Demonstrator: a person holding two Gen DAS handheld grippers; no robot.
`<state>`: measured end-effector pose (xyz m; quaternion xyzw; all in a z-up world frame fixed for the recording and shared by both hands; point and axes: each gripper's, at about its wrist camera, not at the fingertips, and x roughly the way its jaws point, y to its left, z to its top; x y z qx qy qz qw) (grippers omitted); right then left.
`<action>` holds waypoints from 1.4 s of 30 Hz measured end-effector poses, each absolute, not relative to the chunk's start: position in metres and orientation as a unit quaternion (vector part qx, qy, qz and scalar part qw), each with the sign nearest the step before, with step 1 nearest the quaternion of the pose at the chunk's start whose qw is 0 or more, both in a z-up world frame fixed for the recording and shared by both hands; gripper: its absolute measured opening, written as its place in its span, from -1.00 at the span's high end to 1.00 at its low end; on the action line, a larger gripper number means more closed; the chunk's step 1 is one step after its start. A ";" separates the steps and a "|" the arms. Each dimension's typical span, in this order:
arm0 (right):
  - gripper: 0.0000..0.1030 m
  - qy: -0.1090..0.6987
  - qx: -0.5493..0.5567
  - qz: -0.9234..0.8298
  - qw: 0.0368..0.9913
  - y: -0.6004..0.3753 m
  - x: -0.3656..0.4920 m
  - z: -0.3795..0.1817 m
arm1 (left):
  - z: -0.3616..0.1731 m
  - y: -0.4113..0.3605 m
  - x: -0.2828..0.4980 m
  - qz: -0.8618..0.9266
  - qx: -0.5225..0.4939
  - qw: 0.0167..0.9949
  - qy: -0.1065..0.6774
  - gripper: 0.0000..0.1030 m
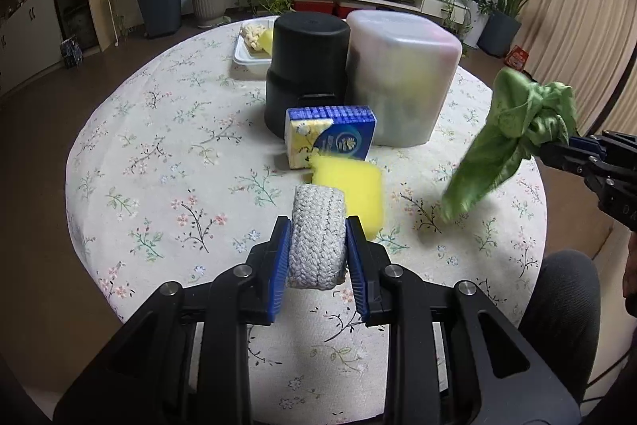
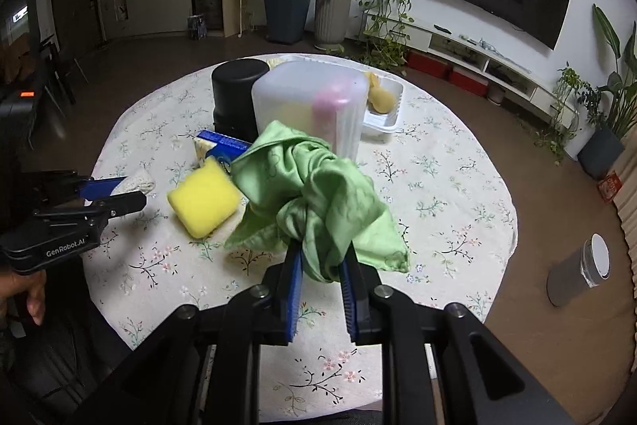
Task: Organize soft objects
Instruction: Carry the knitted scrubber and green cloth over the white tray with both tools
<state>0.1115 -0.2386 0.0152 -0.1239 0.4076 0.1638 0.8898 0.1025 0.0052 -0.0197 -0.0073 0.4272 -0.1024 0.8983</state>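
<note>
My left gripper [image 1: 316, 226] is shut on a grey-white braided rope pad [image 1: 315, 237], held above the round table; it also shows in the right wrist view [image 2: 137, 182]. My right gripper [image 2: 320, 245] is shut on a green cloth [image 2: 314, 194], which hangs bunched above the table; the cloth shows at the right in the left wrist view [image 1: 513, 134]. A yellow sponge [image 1: 354, 186] lies on the tablecloth just beyond the rope pad, also in the right wrist view [image 2: 203, 198]. A blue and yellow tissue pack [image 1: 330, 134] stands behind the sponge.
A black cylinder container [image 1: 306, 66] and a translucent plastic bin [image 1: 402, 78] stand upside down at the table's middle. A white tray [image 2: 384, 118] holding yellowish items sits at the far side. The flowered tablecloth [image 1: 159, 166] covers the table. A grey can [image 2: 577, 273] lies on the floor.
</note>
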 end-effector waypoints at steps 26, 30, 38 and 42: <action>-1.00 0.484 -0.104 0.177 0.850 -0.243 0.120 -0.032 | -0.015 0.013 0.108 -0.121 -0.021 0.900 0.418 0.51; -0.75 0.528 -0.138 0.145 0.825 -0.235 0.137 -0.063 | -0.014 0.011 0.105 -0.122 -0.021 0.900 0.419 0.51; 0.36 0.533 -0.111 0.147 0.826 -0.244 0.136 -0.076 | -0.015 0.009 0.104 -0.122 -0.023 0.899 0.421 0.51; 0.50 0.516 -0.100 0.164 0.834 -0.245 0.128 -0.058 | -0.013 0.010 0.104 -0.121 -0.023 0.900 0.418 0.51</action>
